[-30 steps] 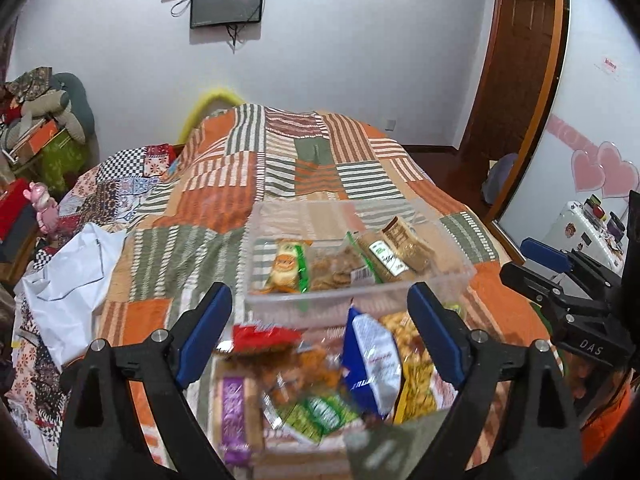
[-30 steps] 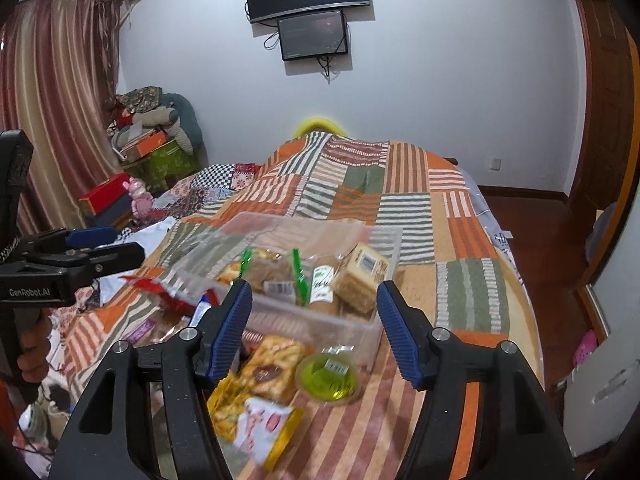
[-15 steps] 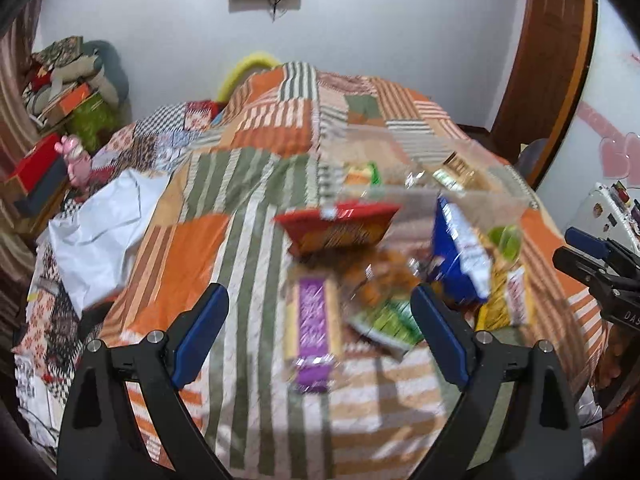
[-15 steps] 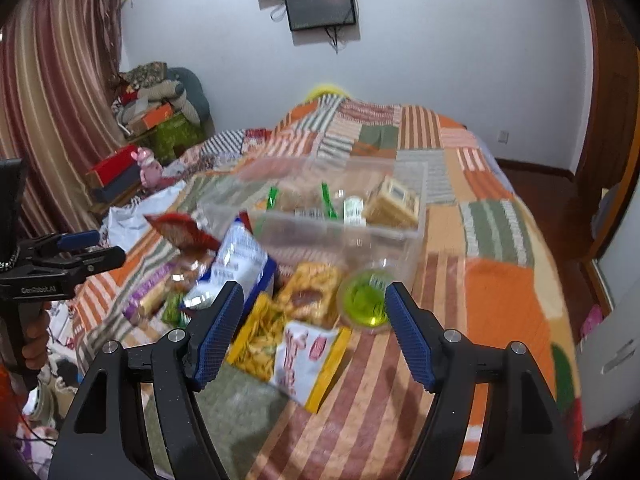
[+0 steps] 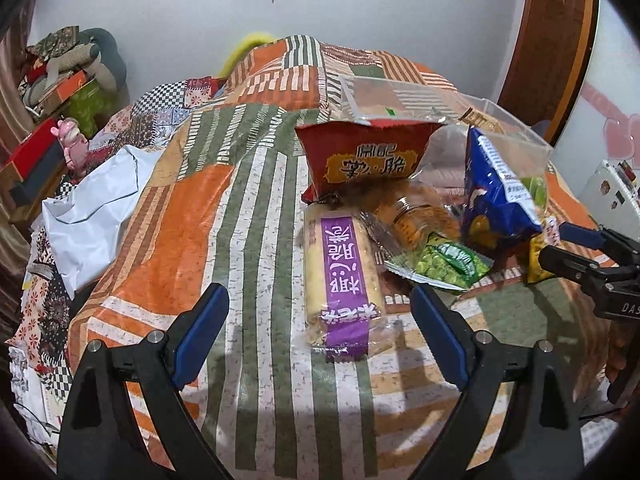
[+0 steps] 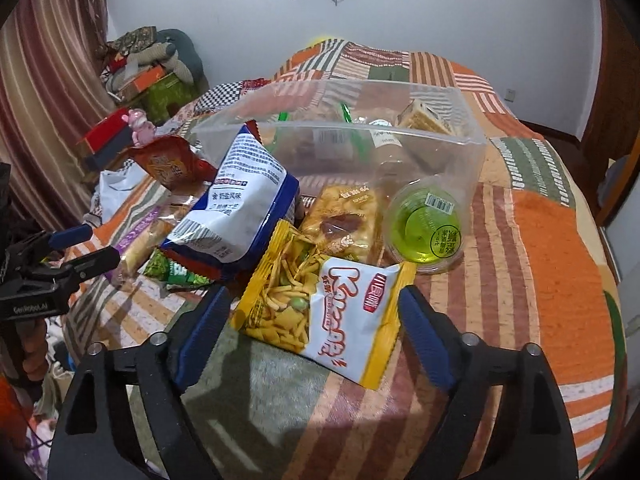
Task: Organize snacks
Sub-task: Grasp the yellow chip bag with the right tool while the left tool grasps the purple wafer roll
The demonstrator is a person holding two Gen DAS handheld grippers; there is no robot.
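Both grippers lower, nearer bed's (image 5: pixel 248 216) edge

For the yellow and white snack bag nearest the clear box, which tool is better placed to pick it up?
Right. The right tool is open with the yellow and white bag between its fingers; the left tool is lined up on the purple-labelled pack.

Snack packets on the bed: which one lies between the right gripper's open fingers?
The yellow-and-white Kaka packet, showing crunchy sticks through its clear window. The blue-and-white bag and the others lie farther off, beyond the right gripper.
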